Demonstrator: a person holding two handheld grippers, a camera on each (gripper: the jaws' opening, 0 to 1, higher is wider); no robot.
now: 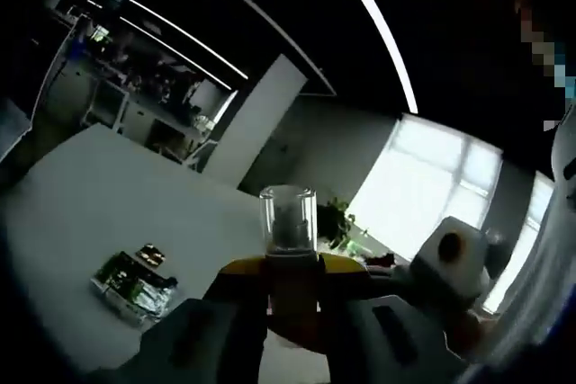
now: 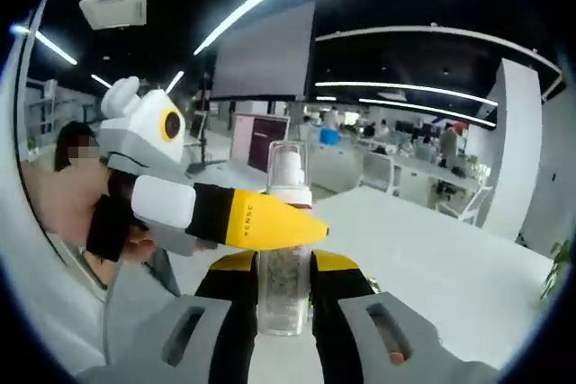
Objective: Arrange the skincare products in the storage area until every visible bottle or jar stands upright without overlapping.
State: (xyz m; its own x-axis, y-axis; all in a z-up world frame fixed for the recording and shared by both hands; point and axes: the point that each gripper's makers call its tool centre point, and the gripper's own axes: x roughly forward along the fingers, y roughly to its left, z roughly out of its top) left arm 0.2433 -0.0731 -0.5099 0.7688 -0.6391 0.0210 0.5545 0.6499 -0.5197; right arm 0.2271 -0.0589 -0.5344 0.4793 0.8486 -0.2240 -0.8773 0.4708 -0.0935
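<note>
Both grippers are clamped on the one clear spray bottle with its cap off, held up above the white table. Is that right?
Not quite: the clear cap is on, covering the white pump head, as the right gripper view shows. The rest holds: the right gripper and left gripper are both shut on the spray bottle, held above the white table.

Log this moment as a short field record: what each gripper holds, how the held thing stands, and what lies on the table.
left gripper: shut on the spray bottle, gripping below its clear cap
right gripper: shut on the same spray bottle, lower on its body
bottle pose: upright in both views, lifted off the table
table: white, with a packet lying flat on it
background: open office, ceiling light strips
</note>
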